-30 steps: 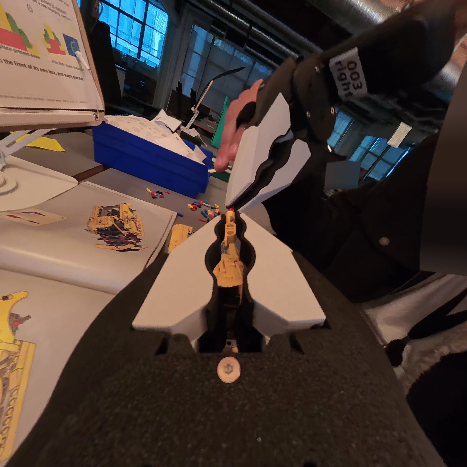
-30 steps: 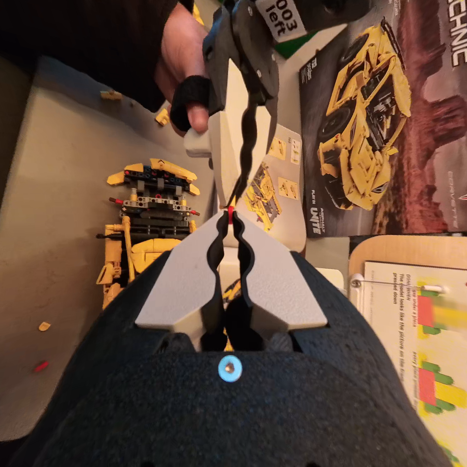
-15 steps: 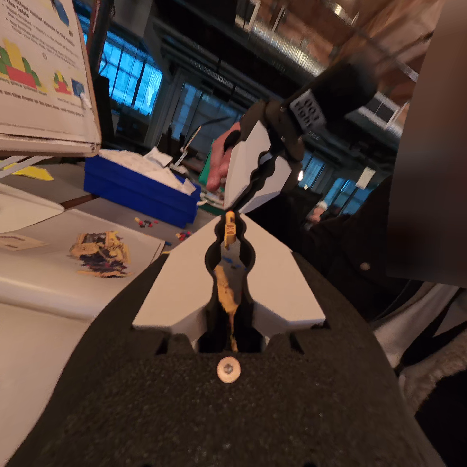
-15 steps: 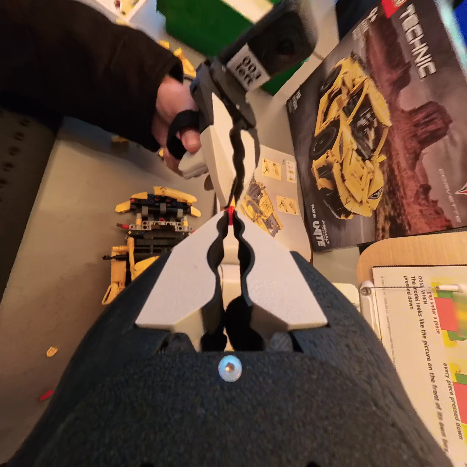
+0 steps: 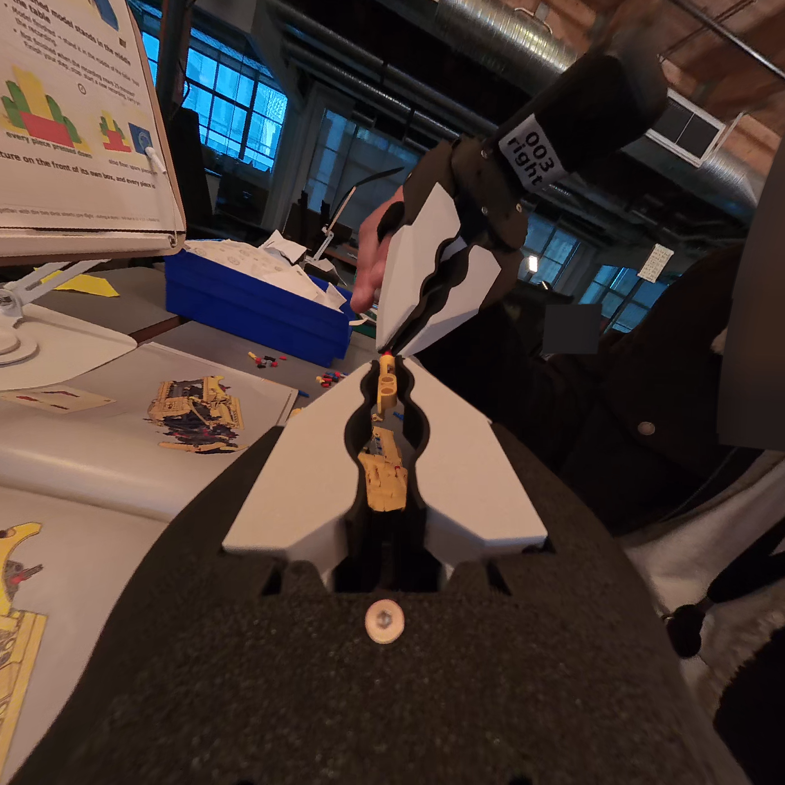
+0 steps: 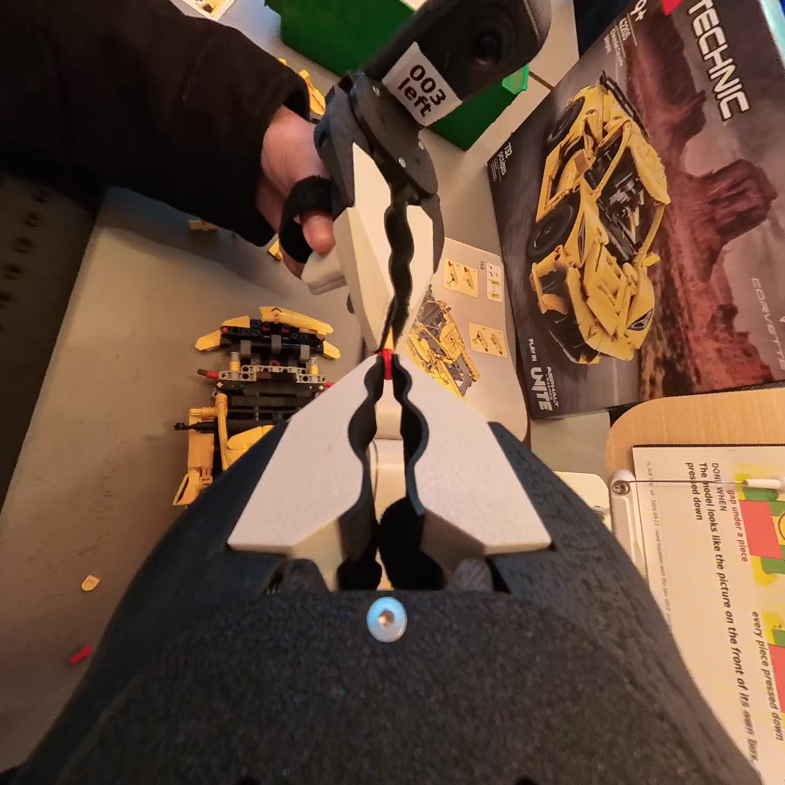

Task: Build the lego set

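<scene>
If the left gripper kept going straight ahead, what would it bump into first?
Most likely the right gripper: its tips sit right at the left gripper tips, where the red pin meets the yellow piece.

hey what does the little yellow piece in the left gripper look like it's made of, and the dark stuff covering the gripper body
Yellow piece: looks like hard moulded plastic, smooth with a slight sheen, with crisp round holes. Gripper body covering: seemingly black foam, matte, with a coarse, pitted surface.
</scene>
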